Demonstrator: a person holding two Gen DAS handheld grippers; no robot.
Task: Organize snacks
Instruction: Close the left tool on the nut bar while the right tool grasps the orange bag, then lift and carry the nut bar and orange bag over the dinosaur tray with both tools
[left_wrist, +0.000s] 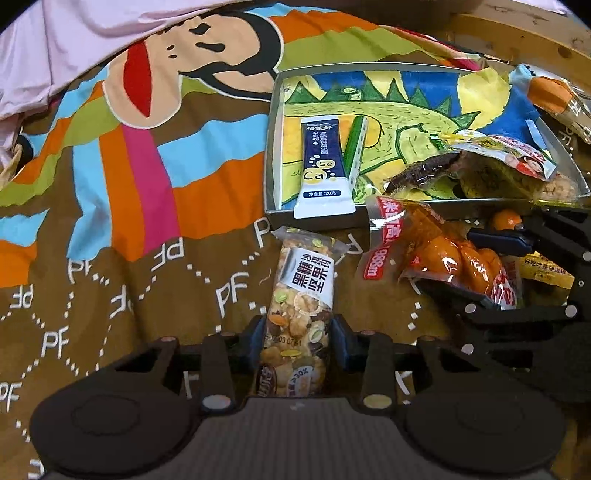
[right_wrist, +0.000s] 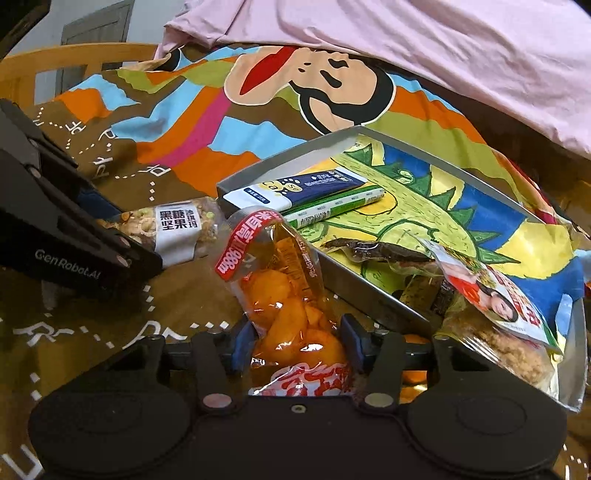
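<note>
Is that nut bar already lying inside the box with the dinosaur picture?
No, the nut bar lies on the bedspread outside the box, clamped between the fingers of the left gripper.

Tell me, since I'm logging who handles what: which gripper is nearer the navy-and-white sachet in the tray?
Left, likely. The left gripper, shut on the nut bar, sits just below the navy-and-white sachet. The right gripper, holding the orange snack bag, is off to the sachet's right.

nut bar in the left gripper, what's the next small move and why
Probably carry the nut bar forward over the tray wall. The left gripper is shut on it, and it sits just short of the tray, where the blue packet already lies.
</note>
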